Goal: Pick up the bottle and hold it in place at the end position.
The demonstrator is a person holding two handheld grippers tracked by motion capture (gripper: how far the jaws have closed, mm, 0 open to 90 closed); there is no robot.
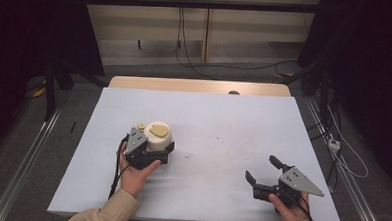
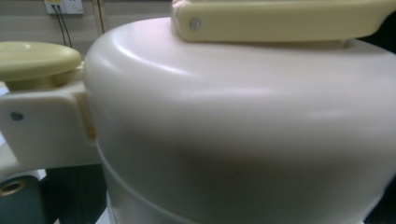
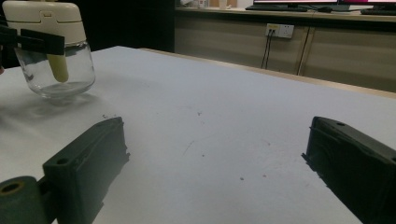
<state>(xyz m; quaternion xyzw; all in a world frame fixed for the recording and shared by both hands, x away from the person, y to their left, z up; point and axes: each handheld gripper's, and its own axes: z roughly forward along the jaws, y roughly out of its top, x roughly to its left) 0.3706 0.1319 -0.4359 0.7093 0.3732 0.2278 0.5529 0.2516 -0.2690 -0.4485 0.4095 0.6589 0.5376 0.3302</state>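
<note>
Gripping left tongs (image 1: 155, 148): smooth cream-lidded glass jar (image 1: 158, 135)

High view: above the table's (image 1: 208, 126) near edge, facing forward and down.
Left gripper view: pressed against the jar (image 2: 243, 130), perhaps touching.
Right gripper view: low, sharing the jar (image 3: 49, 51), upper left.

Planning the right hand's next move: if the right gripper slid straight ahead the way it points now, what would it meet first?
Probably nothing: the right gripper, jaws open, points across bare table. The jar sits off to one side of that line, though depth is hard to judge.

Jar (image 2: 243, 130) blurred and edge-cropped in left gripper view, left tool's tips hidden behind it.
</note>
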